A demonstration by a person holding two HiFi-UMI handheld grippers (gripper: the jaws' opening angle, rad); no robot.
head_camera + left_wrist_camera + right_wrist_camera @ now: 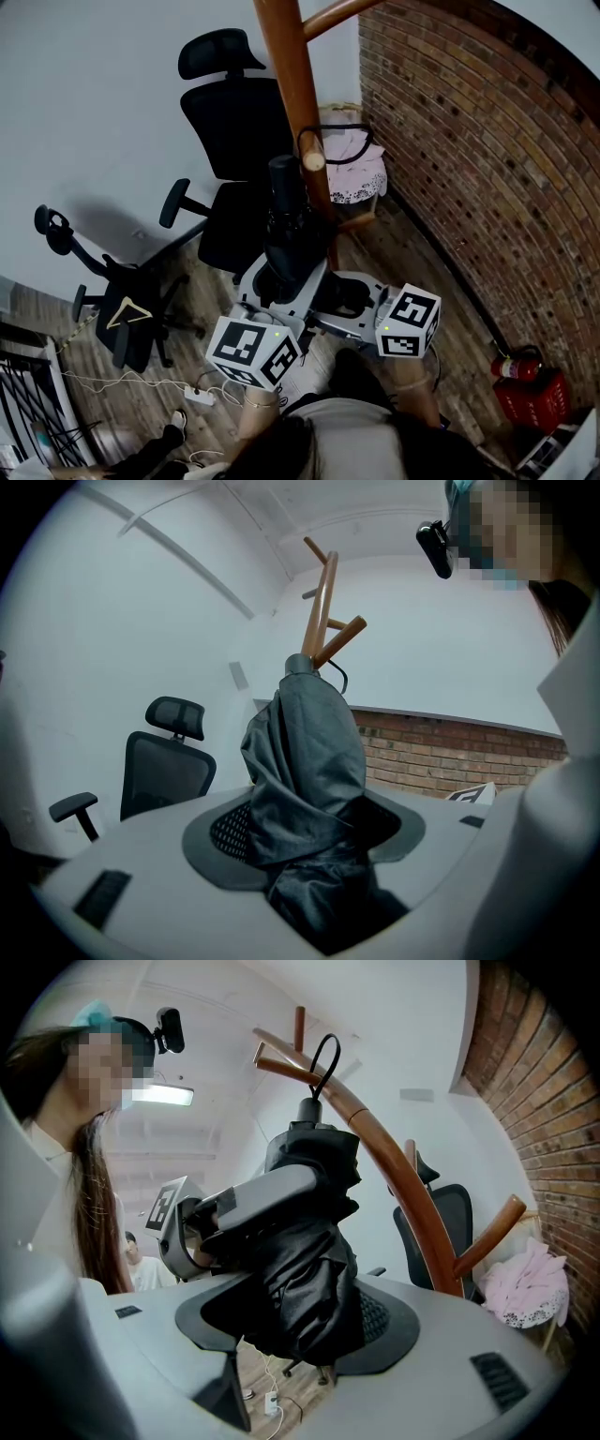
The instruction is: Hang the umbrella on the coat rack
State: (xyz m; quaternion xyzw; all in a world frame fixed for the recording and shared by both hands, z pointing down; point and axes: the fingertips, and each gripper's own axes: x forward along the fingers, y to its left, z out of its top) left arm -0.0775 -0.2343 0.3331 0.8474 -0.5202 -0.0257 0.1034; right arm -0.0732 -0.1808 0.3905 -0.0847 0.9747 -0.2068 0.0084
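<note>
The left gripper (274, 281) is clamped on the folded umbrella (284, 220) from the near left. Its jaws are held apart only by the bunched cloth pinched between them. The umbrella stands upright between the two tools, close against the near side of the coat rack (292, 84). The right gripper (342, 298) is pressed onto the same bundle from the near right, lower down.

In the left gripper view, the cloth (305, 752) is seen filling the gap of the left gripper (309, 846), with the rack's pegs (323, 621) rising behind. The strap is barely shown there.

In the right gripper view, the strap loop (323, 1054) is seen rising from the umbrella's top (309, 1269) and crossing a curved arm of the rack (394, 1166). Whether the loop rests on that arm cannot be told there. The left gripper's body (248, 1199) is also seen there, gripped across the bundle above the right gripper (300, 1321).

Only from the head view is the loop (336, 141) seen lying round a peg's blunt tip.

At far left a small chair (122, 300) bears a wooden hanger (129, 312). A black mesh-backed office chair (230, 122) is seen beyond the umbrella. The umbrella cloth is dark, glossy and creased. The rack is of smooth, round, reddish wood. A pink cloth (352, 159) lies beyond it, and a rough brick wall (469, 159) curves along the right.
</note>
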